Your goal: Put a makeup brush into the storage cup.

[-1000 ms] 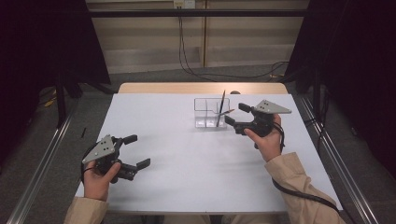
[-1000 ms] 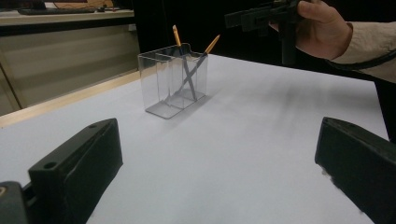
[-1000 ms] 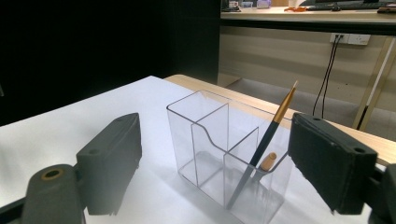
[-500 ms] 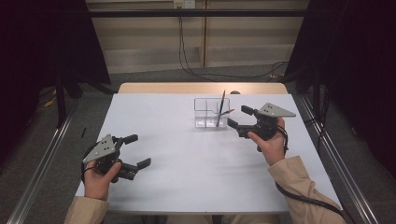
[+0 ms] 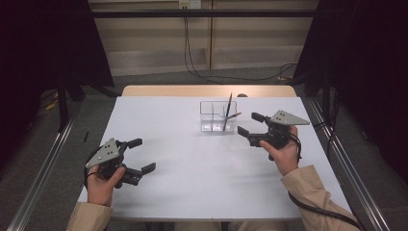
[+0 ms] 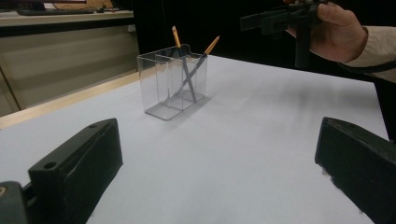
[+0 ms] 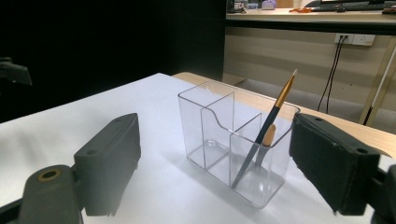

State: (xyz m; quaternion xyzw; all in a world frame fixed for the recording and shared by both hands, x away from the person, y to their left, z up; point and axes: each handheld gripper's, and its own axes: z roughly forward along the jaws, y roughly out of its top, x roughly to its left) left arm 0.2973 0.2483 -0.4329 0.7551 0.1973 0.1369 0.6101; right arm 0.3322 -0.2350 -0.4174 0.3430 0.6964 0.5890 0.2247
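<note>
At the far middle of the table (image 5: 159, 192) a clear holder (image 5: 211, 118) with two pencils (image 5: 227, 111) is seen; the right gripper (image 5: 245, 123) is held just beside it, seemingly untouching, jaws apart and empty, while the left gripper (image 5: 142, 155) is held near-left, jaws apart.

A white table in a dark room

The white table (image 5: 192, 192) has a light wooden strip (image 5: 159, 91) along its far edge. Grey floor (image 5: 154, 77) lies behind it. Black cables (image 5: 226, 77) run across that floor and up the wall to a white socket (image 5: 189, 4). A metal rail (image 5: 41, 168) runs along the floor on each side of the table. Black curtains (image 5: 43, 43) hang at both sides.
</note>
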